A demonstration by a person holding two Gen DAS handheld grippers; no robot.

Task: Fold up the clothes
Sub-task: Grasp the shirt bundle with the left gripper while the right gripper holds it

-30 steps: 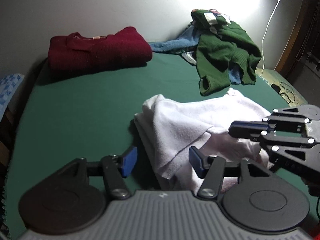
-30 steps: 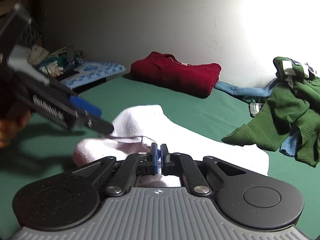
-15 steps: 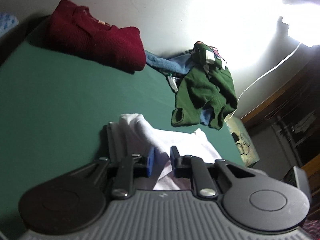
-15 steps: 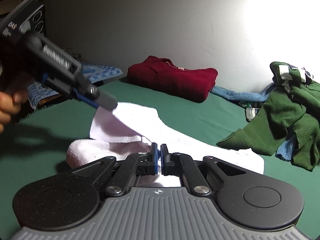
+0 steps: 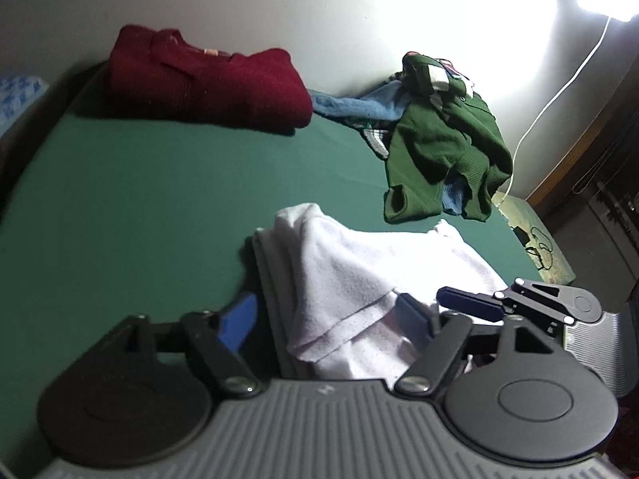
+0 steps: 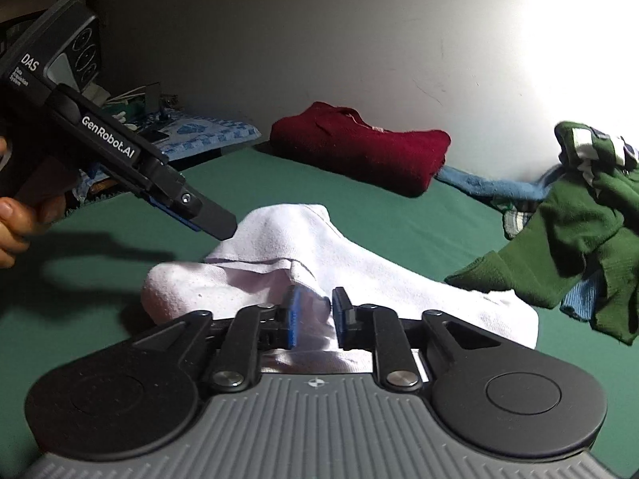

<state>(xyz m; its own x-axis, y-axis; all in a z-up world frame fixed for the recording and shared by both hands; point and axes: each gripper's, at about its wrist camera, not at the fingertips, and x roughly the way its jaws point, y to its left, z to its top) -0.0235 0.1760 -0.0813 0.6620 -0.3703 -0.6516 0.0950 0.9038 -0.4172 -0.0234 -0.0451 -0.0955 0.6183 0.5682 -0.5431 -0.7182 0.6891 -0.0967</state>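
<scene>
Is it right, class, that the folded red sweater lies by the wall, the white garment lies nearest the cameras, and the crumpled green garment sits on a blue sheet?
Not quite. The sheet is green, not blue, as the left wrist view shows. The red sweater, white garment and green garment are as stated.

White garment (image 5: 359, 275), soft and loosely half-folded, lying on the green surface (image 5: 139, 207) with one layer lapped over another and a hemmed edge showing near the front. Dark red sweater (image 5: 207, 84), folded into a neat flat block, set at the far edge by the wall. Green knit garment (image 5: 443, 151), crumpled and unfolded, heaped at the far right with a cuffed sleeve hanging toward the white one; blue cloth (image 5: 359, 105) bunched under and beside it.
</scene>
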